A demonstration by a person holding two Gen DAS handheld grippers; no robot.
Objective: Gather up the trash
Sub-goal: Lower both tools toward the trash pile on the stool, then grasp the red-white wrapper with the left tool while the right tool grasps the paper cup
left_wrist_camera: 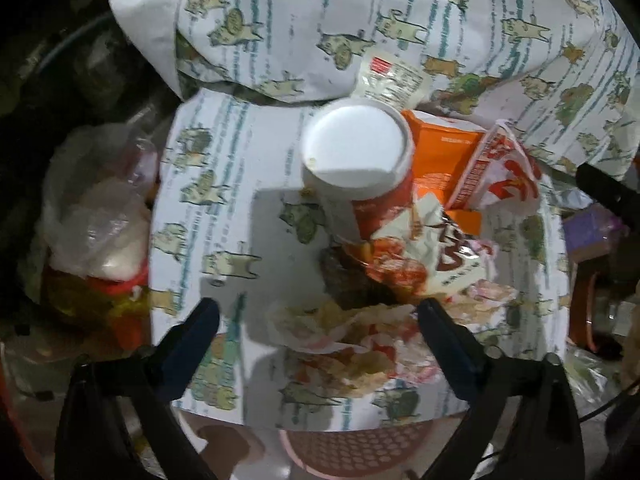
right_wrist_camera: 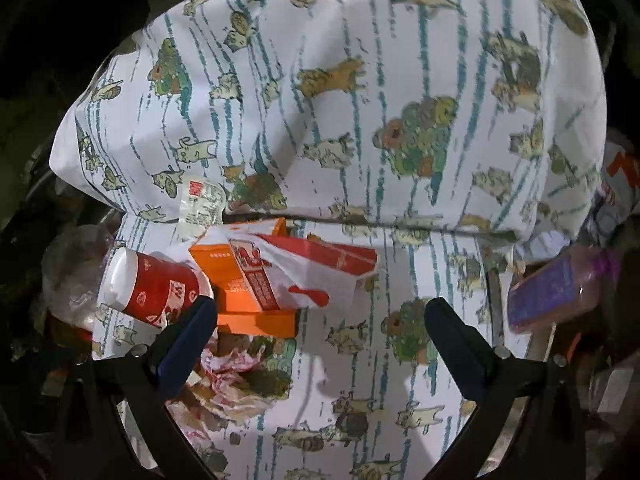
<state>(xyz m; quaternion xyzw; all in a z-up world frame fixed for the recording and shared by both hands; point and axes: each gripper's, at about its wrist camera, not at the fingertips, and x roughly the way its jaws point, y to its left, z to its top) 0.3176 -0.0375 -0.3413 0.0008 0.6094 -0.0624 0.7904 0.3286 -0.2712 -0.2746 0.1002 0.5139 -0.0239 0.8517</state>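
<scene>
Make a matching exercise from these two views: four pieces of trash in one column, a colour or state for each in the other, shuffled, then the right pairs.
Things
1. cup
2. box
3. bottle
4. wrapper

States
A. purple label, off to the right of the cloth
B. crumpled, between the left gripper's open fingers
C. orange, under a red-and-white paper bag
D. red, lying on its side, white lid

Pairs: 1-D, 2-C, 3-A, 4-B

White cloth sheet, printed with teal stripes and cartoon cats in green, tan and orange. Red paper cup, white lid. Orange cardboard carton. White paper bag, red print. Translucent purple plastic bottle. Pink perforated plastic basket.
</scene>
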